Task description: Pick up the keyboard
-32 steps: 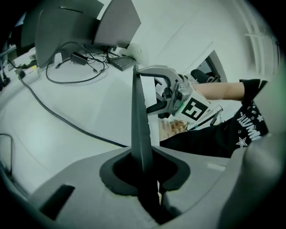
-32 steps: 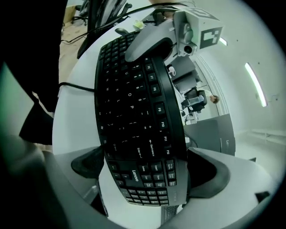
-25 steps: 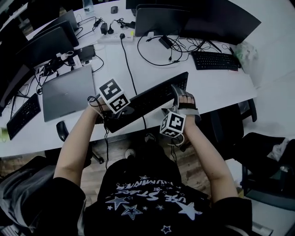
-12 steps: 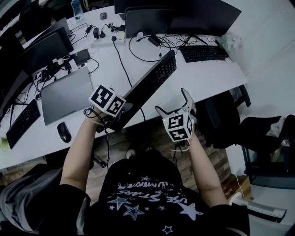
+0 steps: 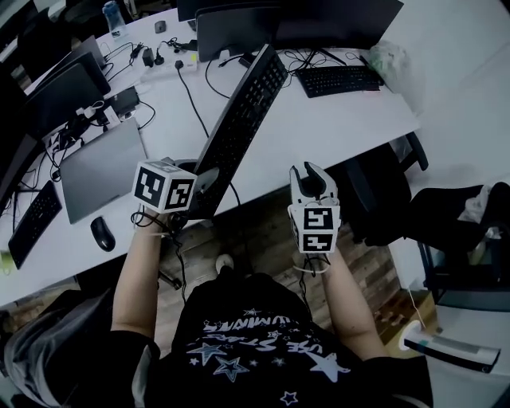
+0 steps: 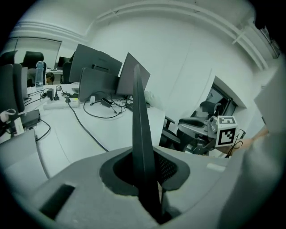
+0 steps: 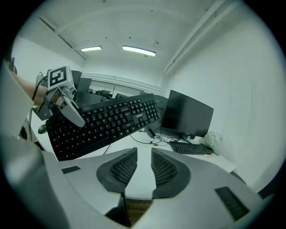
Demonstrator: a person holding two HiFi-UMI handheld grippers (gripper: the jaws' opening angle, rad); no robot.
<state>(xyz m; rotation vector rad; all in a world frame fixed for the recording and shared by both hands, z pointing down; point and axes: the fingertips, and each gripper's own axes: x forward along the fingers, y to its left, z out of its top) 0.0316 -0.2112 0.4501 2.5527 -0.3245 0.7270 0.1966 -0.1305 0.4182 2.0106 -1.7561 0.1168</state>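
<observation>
The black keyboard [image 5: 239,119] is off the white table [image 5: 335,135] and slants up and away from me. My left gripper [image 5: 203,187] is shut on its near end. In the left gripper view the keyboard [image 6: 139,134] stands edge-on between the jaws. In the right gripper view the keyboard [image 7: 107,120] shows its keys, with the left gripper [image 7: 67,107] clamped on its end. My right gripper [image 5: 311,179] hangs to the right of the keyboard, off the table's front edge. Its jaws are closing, a narrow gap remains, and nothing is between them [image 7: 144,156].
A second keyboard [image 5: 339,80] and dark monitors [image 5: 239,24] sit at the table's far side with several cables. A closed laptop [image 5: 100,167], a mouse [image 5: 101,233] and another keyboard [image 5: 28,219] lie at the left. An office chair [image 5: 382,191] stands to the right.
The keyboard has risen from the table and tilted up steeply in the left gripper. The right gripper has let go of it, rolled, drawn back to the right, and its jaws have narrowed.
</observation>
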